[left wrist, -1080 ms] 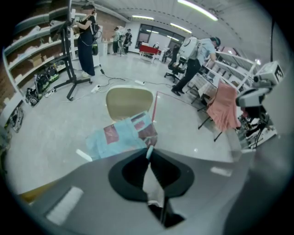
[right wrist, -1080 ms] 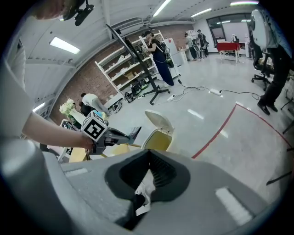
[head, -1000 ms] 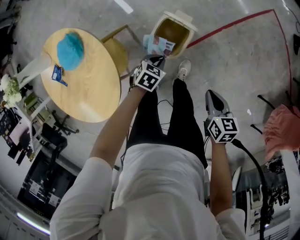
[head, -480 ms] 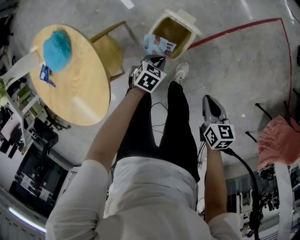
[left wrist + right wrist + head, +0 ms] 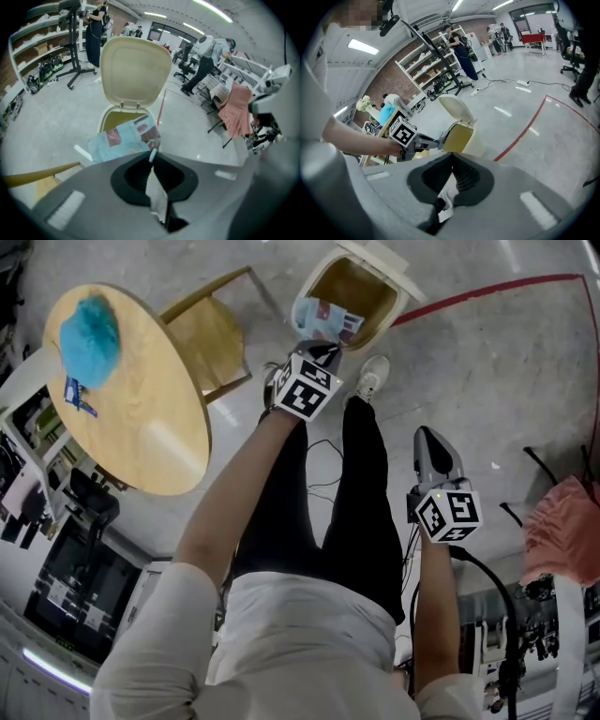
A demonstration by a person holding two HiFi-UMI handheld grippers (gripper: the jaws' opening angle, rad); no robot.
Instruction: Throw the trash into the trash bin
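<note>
Head view first, my helper asks: what is the biggest thing down there?

Me: The round table (image 5: 141, 418), off to the left. It has a blue fluffy thing (image 5: 89, 338) on it. Next biggest is the trash bin (image 5: 401, 298). It stands just ahead of the person's shoe (image 5: 370, 379), and its lid (image 5: 380, 254) is up.

Helper: And the trash?

Me: It is a light blue packet (image 5: 323, 320). My left gripper (image 5: 325, 349) pinches one corner of it, with the jaws squeezed tight. The packet hangs over the near edge of the bin's open mouth. In the left gripper view it is right in front of the hole.

Helper: What about your other one?

Me: My right gripper (image 5: 427, 434) hangs by the person's side, well away from the bin. Its jaws are pressed together with nothing in them.

Helper: So how much is done?

Me: Most of it, I think. The trash is picked up and carried to the bin. It is not inside yet. I still have to open the jaws and let it drop.

Helper: Anything new since a second ago?

Me: Yes. The packet was at the bin's left edge then. Now it covers more of the mouth. The bin looks a bit bigger too. My grip looks the same, and the right gripper is by the person's side as before.
</note>
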